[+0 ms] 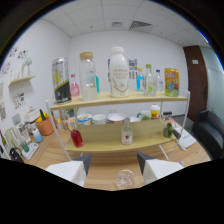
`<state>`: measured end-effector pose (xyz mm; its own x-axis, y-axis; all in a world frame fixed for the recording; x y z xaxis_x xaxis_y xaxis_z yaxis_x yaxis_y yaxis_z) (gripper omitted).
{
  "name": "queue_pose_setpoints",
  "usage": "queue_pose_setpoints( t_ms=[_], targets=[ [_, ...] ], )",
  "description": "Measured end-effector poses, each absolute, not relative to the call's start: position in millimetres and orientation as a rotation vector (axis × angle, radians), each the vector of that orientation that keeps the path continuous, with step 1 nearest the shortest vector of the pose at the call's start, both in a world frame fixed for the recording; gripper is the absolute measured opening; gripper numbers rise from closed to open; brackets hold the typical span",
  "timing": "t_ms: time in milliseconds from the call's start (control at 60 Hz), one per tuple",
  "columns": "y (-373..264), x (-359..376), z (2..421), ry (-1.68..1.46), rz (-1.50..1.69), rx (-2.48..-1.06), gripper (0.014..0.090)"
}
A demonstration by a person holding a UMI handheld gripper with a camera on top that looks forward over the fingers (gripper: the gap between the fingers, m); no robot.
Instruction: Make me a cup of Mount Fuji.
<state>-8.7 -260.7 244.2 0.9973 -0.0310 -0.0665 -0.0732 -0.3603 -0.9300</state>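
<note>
the tongs (114, 167) stand open, their two dark-tipped white fingers (80, 167) well apart, with nothing pressed between them. a clear empty glass (124, 178) stands on the wooden worktop (105, 172) in the gap between the fingers, not touched by either one. beyond it rises a two-level wooden shelf (120, 100). on the upper level, from left to right, stand a dark can (60, 80), a tall clear jar with a cork-coloured lid (88, 76), a big white bottle (119, 72), some smaller clear bottles and a yellow can (171, 82). on the lower level a small bottle of red liquid (76, 137) stands at the left, a small clear bottle with a red label (127, 134) near the middle, and a row of bowls and small jars along the back. far left of the shelf an orange pot (45, 126) holds utensils.
</note>
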Motion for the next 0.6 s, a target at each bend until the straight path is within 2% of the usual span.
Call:
queue_pose_setpoints(
  t_ms=[167,300,417,483,600],
  targets=[
    [-221.2,-44.1,345.6,0.002,0.038,-1.778,0.0858],
    [-179.3,-63.9,397.8,-0.011,0.053,-1.683,0.0851],
    [-139.4,-67.8,404.9,-0.011,0.013,-1.693,0.0812],
    [-123.0,-66.5,401.3,-0.007,0.001,-1.711,0.0764],
    [-98.9,-69.4,393.7,0.002,-0.002,-1.755,0.0592]
  ],
)
